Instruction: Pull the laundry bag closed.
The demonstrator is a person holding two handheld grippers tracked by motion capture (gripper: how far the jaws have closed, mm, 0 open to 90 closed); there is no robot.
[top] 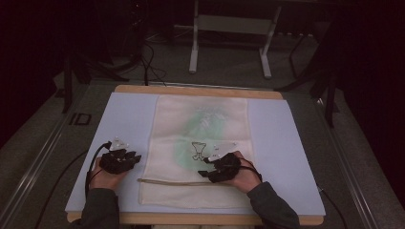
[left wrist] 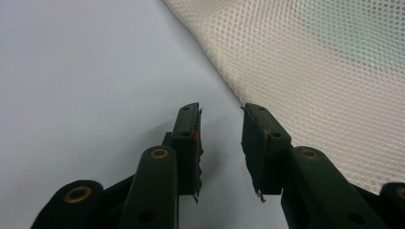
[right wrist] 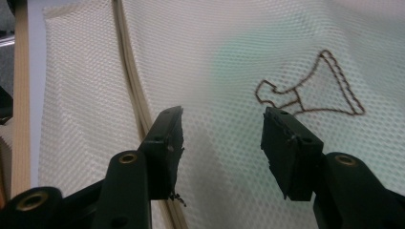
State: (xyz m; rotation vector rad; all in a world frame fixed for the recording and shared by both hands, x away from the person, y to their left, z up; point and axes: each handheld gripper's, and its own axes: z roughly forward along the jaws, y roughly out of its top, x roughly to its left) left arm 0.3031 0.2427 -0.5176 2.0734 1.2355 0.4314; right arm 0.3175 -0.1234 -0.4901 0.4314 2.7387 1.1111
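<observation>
A cream mesh bag (top: 200, 148) lies flat on a pale blue mat (top: 129, 114), with something green showing faintly through it and a small dark embroidered outline (top: 197, 150) near its middle. A zipper line (top: 176, 182) crosses its near end. My left gripper (top: 136, 157) rests on the mat just left of the bag's edge, open, nothing between its fingers; the left gripper view shows the mesh edge (left wrist: 305, 62) ahead of it. My right gripper (top: 204, 167) sits over the bag, open, beside the outline (right wrist: 310, 93) and the zipper (right wrist: 133, 90).
The mat lies on a wooden table (top: 196, 90) whose edge shows at the back and front. Beyond the table a white metal stand (top: 229, 28) and cables sit on the dark floor. Bare mat stretches on both sides of the bag.
</observation>
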